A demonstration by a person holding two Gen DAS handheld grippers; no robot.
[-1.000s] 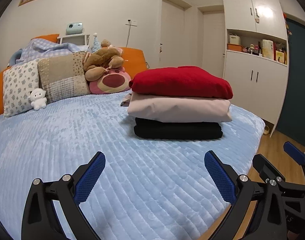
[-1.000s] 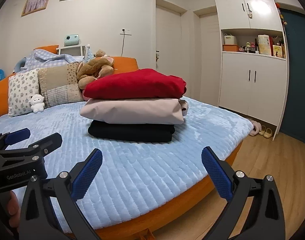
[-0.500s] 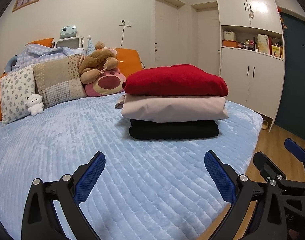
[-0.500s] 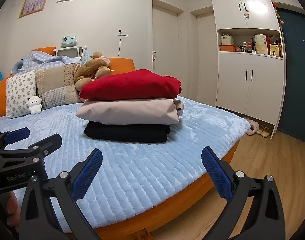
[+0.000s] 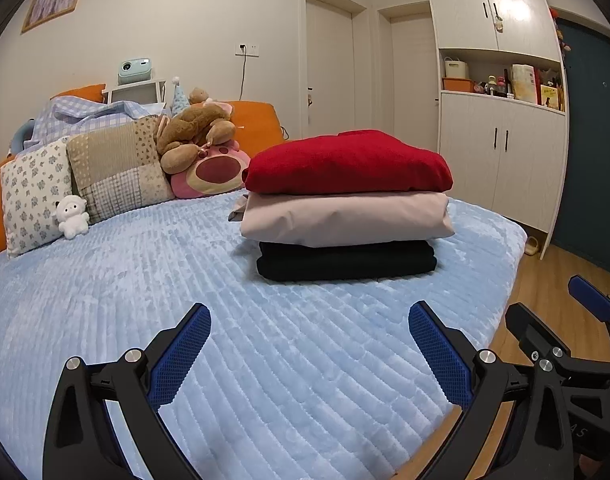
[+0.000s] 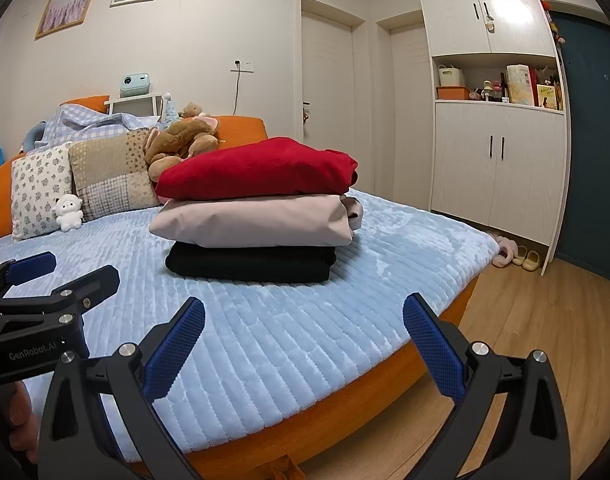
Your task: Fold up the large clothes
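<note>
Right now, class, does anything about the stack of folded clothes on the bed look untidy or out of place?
Mostly neat. One oddity: a loose flap sticks out of the pink garment at its far end, beyond the red garment above and black garment below.

One legible marking is present: "GenRobot.AI", printed in pale letters on the black body of the left gripper (image 6: 29, 280), at the 9 o'clock edge of the right wrist view. The right gripper (image 5: 585, 312) body carries pale characters at 4 o'clock, too partial to read.
</note>
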